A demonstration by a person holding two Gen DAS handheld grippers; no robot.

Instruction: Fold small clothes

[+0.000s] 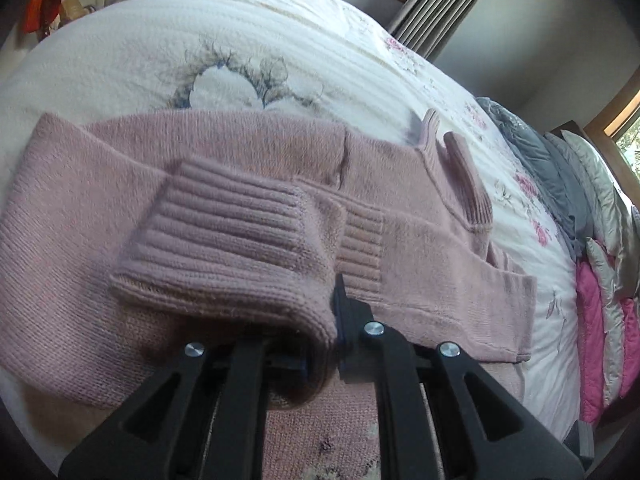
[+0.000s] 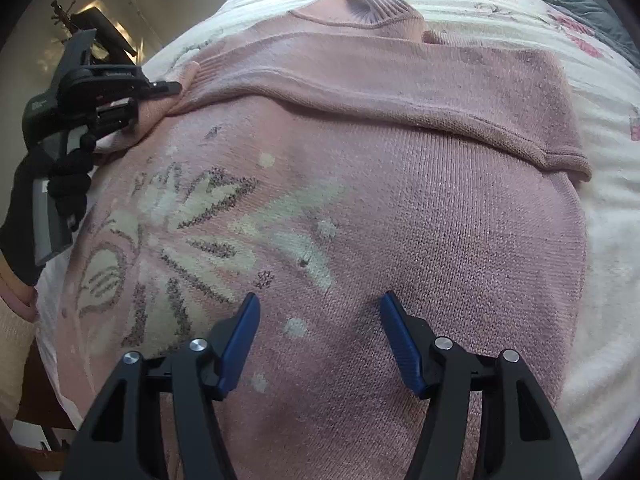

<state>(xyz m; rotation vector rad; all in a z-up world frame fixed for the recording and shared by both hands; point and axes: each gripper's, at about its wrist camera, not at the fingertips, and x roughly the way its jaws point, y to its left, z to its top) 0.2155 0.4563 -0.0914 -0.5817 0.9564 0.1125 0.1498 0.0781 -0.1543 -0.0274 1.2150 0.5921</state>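
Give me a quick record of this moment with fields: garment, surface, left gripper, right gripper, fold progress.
garment: pink sweater with a white flower knit
surface: floral bedspread
left gripper: left gripper shut on the ribbed sleeve cuff, held over the sweater body
right gripper: right gripper open, above the sweater, holding nothing
fold progress: other sleeve already laid across the chest

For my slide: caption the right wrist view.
Open right gripper hovers over pink sweater on bed; left gripper pinches a sleeve.
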